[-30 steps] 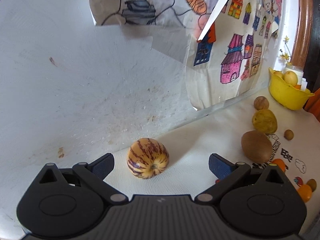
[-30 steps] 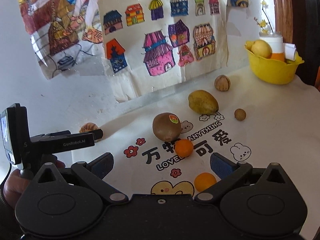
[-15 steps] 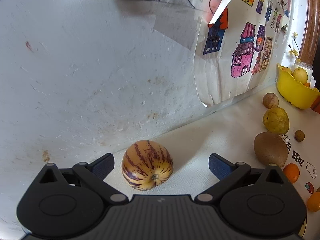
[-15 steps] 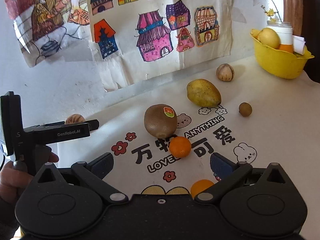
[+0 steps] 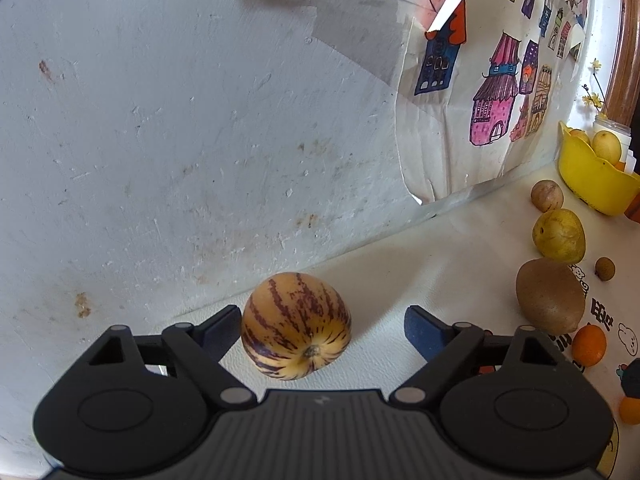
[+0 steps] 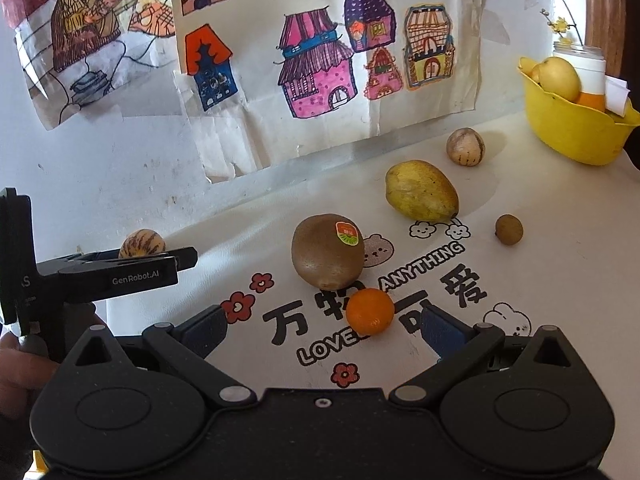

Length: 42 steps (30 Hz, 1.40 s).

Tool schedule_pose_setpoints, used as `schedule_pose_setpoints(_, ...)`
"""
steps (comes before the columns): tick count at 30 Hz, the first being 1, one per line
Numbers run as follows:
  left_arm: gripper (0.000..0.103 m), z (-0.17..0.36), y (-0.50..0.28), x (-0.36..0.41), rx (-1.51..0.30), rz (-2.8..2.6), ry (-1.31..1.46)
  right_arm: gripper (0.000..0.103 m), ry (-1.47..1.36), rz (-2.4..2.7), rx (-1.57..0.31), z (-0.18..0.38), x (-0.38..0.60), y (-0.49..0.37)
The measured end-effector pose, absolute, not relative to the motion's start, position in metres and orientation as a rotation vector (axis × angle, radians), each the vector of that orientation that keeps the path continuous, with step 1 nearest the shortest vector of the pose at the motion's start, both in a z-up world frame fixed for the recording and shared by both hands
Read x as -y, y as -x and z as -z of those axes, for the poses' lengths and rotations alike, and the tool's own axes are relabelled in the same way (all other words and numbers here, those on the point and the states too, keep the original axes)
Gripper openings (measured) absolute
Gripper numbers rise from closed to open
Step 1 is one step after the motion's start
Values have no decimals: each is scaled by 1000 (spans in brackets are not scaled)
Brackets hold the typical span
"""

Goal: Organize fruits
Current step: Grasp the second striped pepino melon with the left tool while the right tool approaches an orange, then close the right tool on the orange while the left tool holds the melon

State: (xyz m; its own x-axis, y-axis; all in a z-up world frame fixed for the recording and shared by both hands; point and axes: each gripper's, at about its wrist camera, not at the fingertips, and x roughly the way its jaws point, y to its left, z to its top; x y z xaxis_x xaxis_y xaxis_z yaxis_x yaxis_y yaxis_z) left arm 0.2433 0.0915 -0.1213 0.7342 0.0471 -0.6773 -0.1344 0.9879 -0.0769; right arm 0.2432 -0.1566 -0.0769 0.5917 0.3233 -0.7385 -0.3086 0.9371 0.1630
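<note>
Striped fruit (image 5: 296, 326) set on table (image 5: 400, 272) against wall (image 5: 180, 140), far left of rest. Kiwi (image 6: 327, 251) placed centre, small orange (image 6: 370, 311) touching before it; pear (image 6: 421, 191) and nut (image 6: 465, 147) ranged behind-right, toward bowl (image 6: 572, 128).

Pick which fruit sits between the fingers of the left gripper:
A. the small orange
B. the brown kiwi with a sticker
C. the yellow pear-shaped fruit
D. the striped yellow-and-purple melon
D: in the left wrist view the striped melon lies between the closing jaws of the left gripper, one finger at its side, while the kiwi lies off to the right.
</note>
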Motion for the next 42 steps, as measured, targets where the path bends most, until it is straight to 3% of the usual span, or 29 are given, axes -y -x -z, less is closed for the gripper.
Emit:
schedule_pose_setpoints(8,87,124,-246,-88,-742,-109,116,98,22,-351,-907,98,150,-267)
schedule_pose_setpoints(16,62,123,-248,-90,-731,-113,97,96,20,-354,-914,102,151,-273)
schedule_pose_setpoints(20,62,125,-246,-87,-729,-115,80,96,20,-353,-919,106,152,-275)
schedule_pose_setpoints(31,57,126,-242,-88,-720,-114,84,83,19,-363,-921,109,154,-278)
schedule_pose_setpoints(34,57,125,-240,-88,-722,-109,89,78,26,-360,-922,110,154,-279)
schedule_pose_setpoints(42,57,124,-234,-84,-732,-88,98,48,54,-350,-936,115,153,-280)
